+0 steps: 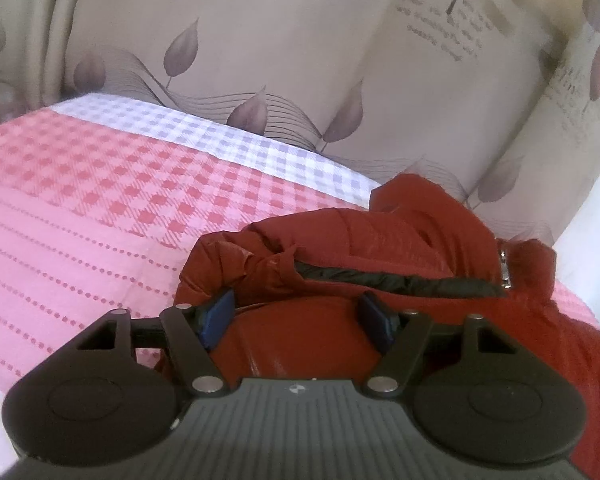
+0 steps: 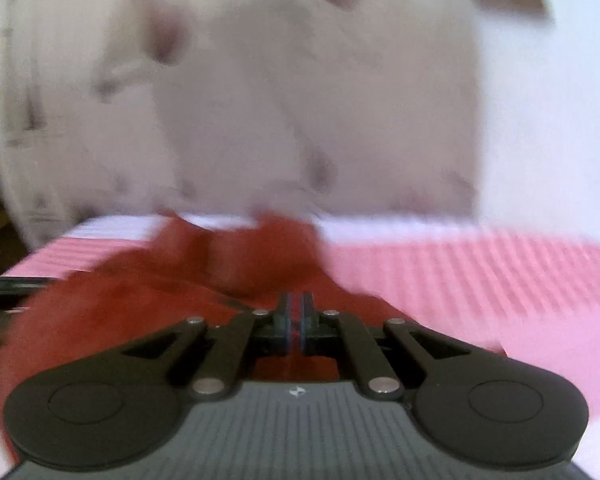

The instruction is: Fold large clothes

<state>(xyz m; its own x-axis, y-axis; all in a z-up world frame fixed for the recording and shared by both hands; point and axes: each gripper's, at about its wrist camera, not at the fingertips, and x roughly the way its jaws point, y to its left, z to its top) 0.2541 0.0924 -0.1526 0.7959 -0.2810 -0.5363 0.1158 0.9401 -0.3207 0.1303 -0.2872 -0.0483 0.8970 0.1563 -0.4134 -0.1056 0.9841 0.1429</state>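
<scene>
A red padded jacket (image 1: 372, 240) with a dark lining strip and a zipper lies bunched on a pink checked bedsheet (image 1: 100, 200). My left gripper (image 1: 298, 320) is open, its blue pads (image 1: 220, 316) straddling a smooth bulge of the jacket. In the blurred right wrist view the same jacket (image 2: 160, 292) spreads to the left and beneath my right gripper (image 2: 296, 324). Its jaws are almost closed with a thin gap; red fabric shows below them, and I cannot tell whether any is pinched.
A beige curtain (image 1: 300, 60) with purple leaf prints and text hangs behind the bed. A white wall (image 2: 540, 120) is at the right. A white checked band (image 1: 180, 124) runs along the bed's far edge. Pink sheet (image 2: 480, 280) spreads to the right of the jacket.
</scene>
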